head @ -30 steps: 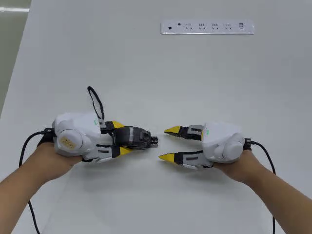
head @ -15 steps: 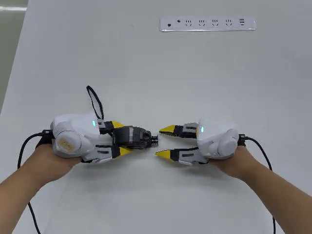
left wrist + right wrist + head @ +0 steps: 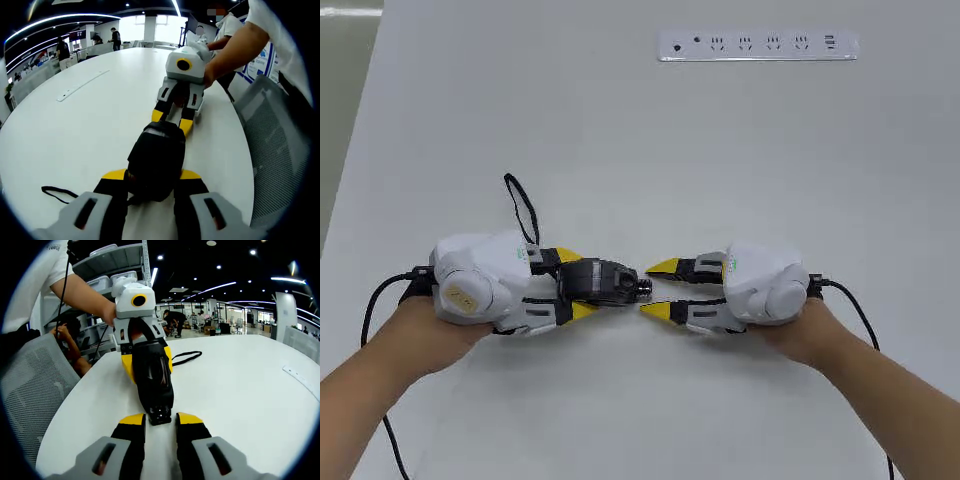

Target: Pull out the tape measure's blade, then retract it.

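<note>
My left gripper is shut on a black tape measure, holding it across its case just above the white table. The case's nose and the blade's end tab point right. My right gripper is open, its yellow-tipped jaws reaching in from the right on either side of the tab. In the right gripper view the tab sits between the jaws of the right gripper with slim gaps on both sides. In the left gripper view the tape measure sits in the left gripper, facing the right gripper.
The tape's black wrist strap loops on the table behind the left gripper. A white power strip lies at the far edge. Cables trail from both grippers toward the person. A mesh chair stands beside the table.
My right gripper has moved left up to the tape measure's nose, and its jaws have narrowed around the blade tab. The left gripper has kept its hold.
</note>
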Available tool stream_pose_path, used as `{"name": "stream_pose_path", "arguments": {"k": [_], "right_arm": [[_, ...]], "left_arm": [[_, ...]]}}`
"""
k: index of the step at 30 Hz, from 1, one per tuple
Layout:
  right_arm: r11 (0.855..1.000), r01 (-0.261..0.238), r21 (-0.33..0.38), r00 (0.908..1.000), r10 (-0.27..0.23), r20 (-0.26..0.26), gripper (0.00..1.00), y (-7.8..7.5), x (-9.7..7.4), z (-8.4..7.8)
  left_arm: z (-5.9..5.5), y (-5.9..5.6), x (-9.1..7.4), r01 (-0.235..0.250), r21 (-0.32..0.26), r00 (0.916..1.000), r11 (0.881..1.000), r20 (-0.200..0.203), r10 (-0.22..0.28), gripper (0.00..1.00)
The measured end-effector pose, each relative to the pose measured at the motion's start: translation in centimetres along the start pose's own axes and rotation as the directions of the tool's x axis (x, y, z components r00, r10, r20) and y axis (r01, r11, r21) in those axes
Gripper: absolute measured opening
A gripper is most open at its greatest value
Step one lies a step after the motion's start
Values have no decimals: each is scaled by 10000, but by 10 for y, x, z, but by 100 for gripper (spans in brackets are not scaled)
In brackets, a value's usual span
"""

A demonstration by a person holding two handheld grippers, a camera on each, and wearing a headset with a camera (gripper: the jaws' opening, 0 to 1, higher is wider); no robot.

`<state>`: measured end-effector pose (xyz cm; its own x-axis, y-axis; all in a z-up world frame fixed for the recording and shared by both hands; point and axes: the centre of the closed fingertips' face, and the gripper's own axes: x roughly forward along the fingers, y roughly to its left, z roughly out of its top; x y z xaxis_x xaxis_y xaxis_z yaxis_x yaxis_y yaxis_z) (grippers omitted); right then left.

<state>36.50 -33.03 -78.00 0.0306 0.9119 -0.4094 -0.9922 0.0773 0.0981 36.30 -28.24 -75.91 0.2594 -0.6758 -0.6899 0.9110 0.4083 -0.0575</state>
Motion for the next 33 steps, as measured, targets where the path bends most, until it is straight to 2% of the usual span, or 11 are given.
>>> {"name": "stream_pose_path", "arguments": {"k": [8, 17, 33], "right_arm": [[9999, 105, -86, 9998, -104, 157, 18, -3, 1, 1], [9994, -37, -344, 9998, 45, 210, 14, 0, -1, 0], [10000, -5, -16, 9989, 5, 459, 13, -1, -1, 1]], "left_arm": [[-1, 1, 1, -1, -33, 10000, 10000, 0, 1, 32], [0, 1, 1, 59, -22, 10000, 10000, -12, -59, 31], [-1, 1, 2, 49, -34, 10000, 10000, -4, -49, 31]]}}
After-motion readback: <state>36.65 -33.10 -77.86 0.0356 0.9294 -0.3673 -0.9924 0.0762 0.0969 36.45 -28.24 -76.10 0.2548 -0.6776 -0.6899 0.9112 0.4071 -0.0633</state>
